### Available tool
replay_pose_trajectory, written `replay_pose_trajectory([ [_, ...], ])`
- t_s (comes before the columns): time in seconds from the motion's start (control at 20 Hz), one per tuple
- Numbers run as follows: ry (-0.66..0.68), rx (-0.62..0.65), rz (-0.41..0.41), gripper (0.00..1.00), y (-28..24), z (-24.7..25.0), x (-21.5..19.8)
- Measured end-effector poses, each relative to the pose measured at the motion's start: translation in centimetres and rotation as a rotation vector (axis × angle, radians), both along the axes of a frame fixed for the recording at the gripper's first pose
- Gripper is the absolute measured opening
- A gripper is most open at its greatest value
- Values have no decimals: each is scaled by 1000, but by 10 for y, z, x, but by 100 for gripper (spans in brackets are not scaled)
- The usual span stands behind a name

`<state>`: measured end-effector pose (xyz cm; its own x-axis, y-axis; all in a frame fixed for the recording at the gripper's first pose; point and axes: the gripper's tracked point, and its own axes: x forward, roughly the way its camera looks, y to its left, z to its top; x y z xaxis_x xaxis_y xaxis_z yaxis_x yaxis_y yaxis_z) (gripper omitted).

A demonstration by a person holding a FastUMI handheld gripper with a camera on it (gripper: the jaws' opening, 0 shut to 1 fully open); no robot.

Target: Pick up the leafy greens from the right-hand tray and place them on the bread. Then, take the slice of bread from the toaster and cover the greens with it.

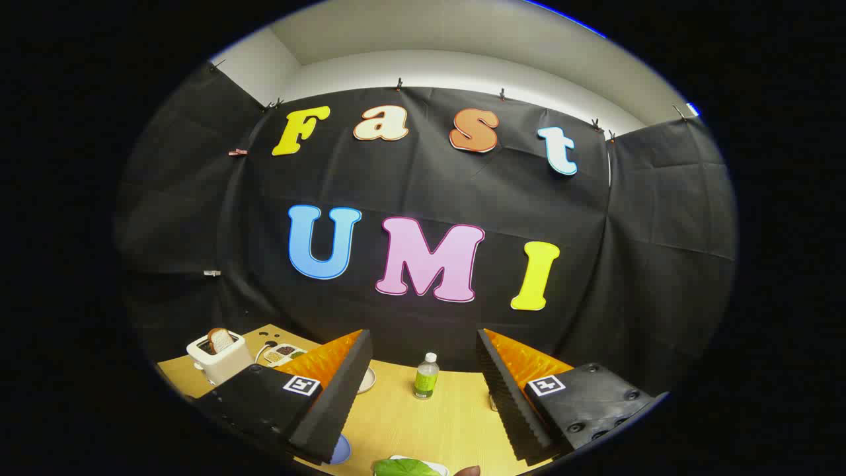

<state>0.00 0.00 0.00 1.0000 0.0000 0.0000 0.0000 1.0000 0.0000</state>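
Note:
My gripper is held high above the wooden table, open, with nothing between its fingers. Below and between the fingertips lie the leafy greens on a white tray at the near edge of the table. A white toaster stands beyond my left finger, at the table's far left, with a slice of bread sticking up from its slot. A round white plate peeks out just past the left finger; I cannot tell what lies on it.
A small bottle with a green label stands upright on the table between and beyond the fingers. A divided tray of small foods sits right of the toaster. A blue disc lies by the left finger. A fingertip shows beside the greens.

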Motion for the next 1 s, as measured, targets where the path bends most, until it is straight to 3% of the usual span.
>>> replay_pose_trajectory([
  [0.75,11,-11,-12,98,-6,-3,4],
  [1.0,77,-28,59,98,4,-24,2],
])
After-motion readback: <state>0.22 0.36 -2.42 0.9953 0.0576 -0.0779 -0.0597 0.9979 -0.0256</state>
